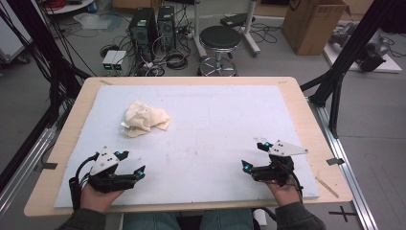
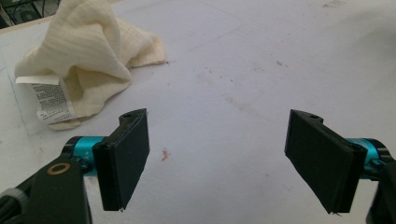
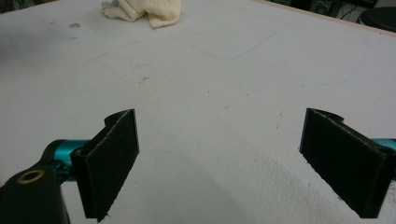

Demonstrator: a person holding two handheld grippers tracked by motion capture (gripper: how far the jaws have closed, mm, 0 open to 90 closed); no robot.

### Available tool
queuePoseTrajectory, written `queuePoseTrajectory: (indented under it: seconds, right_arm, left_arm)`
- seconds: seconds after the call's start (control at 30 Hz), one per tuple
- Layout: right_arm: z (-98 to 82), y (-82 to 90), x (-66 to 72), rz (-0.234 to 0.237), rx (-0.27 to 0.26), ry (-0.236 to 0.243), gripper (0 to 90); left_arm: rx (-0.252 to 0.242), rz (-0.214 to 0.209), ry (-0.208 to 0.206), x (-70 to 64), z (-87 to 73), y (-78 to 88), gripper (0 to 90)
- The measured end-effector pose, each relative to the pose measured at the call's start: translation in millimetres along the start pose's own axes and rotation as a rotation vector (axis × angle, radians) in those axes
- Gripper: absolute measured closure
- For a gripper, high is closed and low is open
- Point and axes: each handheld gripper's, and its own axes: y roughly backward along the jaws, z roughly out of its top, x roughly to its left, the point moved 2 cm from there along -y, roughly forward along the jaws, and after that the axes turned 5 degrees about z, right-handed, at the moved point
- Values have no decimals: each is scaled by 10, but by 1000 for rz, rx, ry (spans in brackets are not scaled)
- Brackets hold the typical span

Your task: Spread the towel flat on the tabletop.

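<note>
— So, the white mat (image 1: 215, 124) covers nearly the whole wooden table (image 1: 62, 143), and the crumpled cream cloth (image 1: 145, 118) lies on its far left part. How would you go for it?

— With the left gripper (image 1: 133, 163), since it's nearer. Its jaws stand wide apart with nothing between them, and in the left gripper view the cloth (image 2: 88, 60) sits ahead and to one side. I'd come in low at a raised fold, not the flat edge.

— And the right gripper (image 1: 255, 155)?

— Also spread wide and empty, well apart from the cloth (image 3: 144, 10). It could pin a corner later.

— Anything in the way?

— I see nothing between them, only bare mat. Avoid pinching just the printed care label (image 2: 51, 100); it would probably drag the fabric unevenly.
</note>
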Motion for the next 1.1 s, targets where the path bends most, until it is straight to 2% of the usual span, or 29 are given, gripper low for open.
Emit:
queuePoseTrajectory:
  seconds: [0.77, 1.0, 1.07, 1.1]
  right_arm:
    - [12, -43, 19, 11, 11, 14, 111]
    - [14, -49, 38, 16, 11, 15, 111]
    - [14, -46, 31, 14, 8, 30, 111]
    - [14, -46, 31, 14, 8, 30, 111]
  left_arm:
    - [6, -8, -12, 8, -22, 6, 226]
    - [-1, -8, -2, 1, -16, 30, 226]
    - [-7, -15, 9, -5, -8, 29, 226]
    - [-4, -17, 1, -3, -4, 33, 226]
